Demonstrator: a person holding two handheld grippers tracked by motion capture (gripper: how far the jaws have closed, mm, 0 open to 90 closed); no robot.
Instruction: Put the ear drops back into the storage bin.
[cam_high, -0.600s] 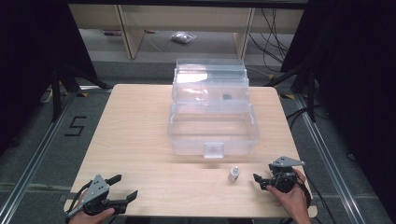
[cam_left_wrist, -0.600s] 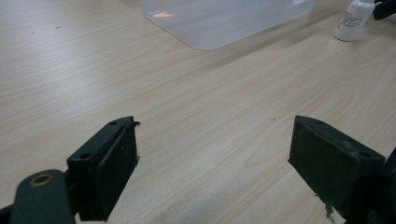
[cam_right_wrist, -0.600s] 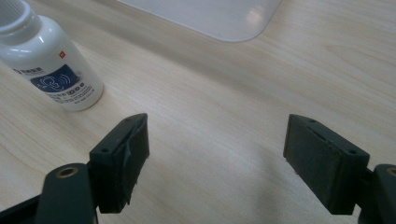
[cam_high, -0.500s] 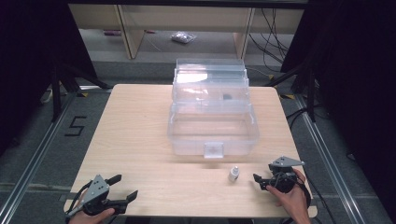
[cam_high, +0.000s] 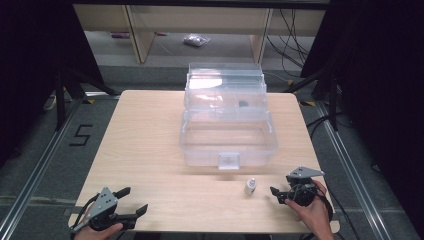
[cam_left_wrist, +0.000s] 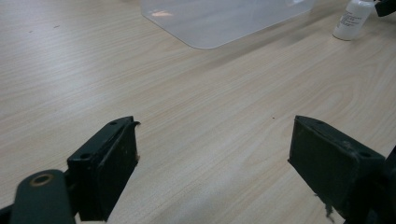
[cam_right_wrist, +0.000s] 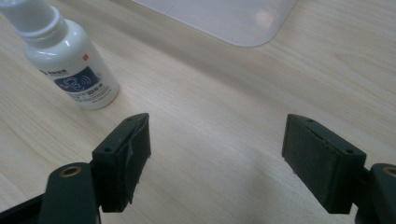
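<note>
1. The small white plastic bottle (cam_high: 250, 186) stands upright on the pale wooden tabletop (cam_high: 150, 140), just in front of the clear plastic storage box (cam_high: 227, 135) and near the right gripper (cam_high: 280, 194) — its jaws spread wide, empty.
2. Swing those jaws left to centre the bottle's body between them, then close gently.
3. The left gripper (cam_high: 132, 202) rests released, well apart — leave it.

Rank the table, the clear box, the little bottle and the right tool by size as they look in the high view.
1. Table, largest.
2. Box.
3. Right tool. It sits slightly nearer the camera, yet clearly looks bigger than the bottle.
4. Bottle, smallest.
</note>
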